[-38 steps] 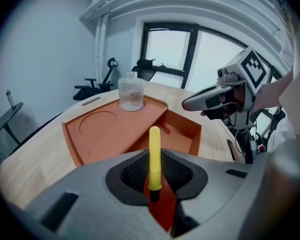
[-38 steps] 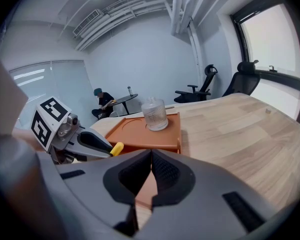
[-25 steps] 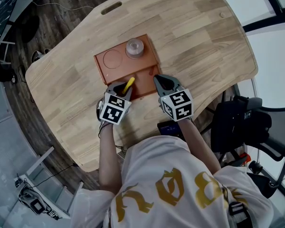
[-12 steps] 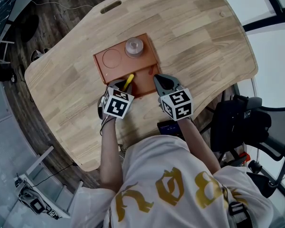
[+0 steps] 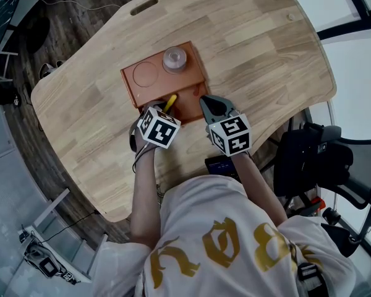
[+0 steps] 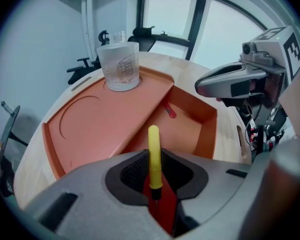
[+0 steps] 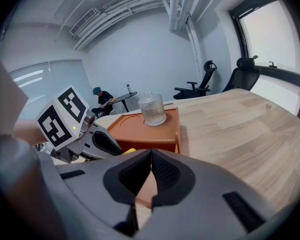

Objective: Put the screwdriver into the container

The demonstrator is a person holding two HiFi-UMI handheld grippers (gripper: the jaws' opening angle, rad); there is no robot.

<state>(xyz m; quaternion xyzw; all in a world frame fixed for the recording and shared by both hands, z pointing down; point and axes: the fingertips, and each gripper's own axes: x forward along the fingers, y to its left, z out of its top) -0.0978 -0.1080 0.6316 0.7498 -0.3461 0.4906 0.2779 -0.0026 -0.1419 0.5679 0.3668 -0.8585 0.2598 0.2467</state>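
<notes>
My left gripper (image 5: 163,107) is shut on a yellow-handled screwdriver (image 5: 170,101), whose handle sticks out forward over the near edge of the orange tray container (image 5: 136,88). In the left gripper view the handle (image 6: 153,151) stands between the jaws above the tray's deeper compartment (image 6: 195,121), where a small red item (image 6: 170,111) lies. My right gripper (image 5: 209,106) hovers at the tray's near right corner, shut with nothing in it (image 7: 151,170). The right gripper view shows the left gripper (image 7: 97,141) and the yellow tip (image 7: 129,151).
A clear glass jar (image 5: 175,60) stands on the tray's raised far part, beside a round recess (image 5: 146,75). The wooden table (image 5: 253,48) has a slot (image 5: 144,7) at its far edge. A black office chair (image 5: 334,163) stands at the right, and a dark device (image 5: 221,166) sits by the near edge.
My left gripper has moved forward and slightly right with the screwdriver, bringing the handle further over the tray; its marker cube has turned. The right gripper has not moved.
</notes>
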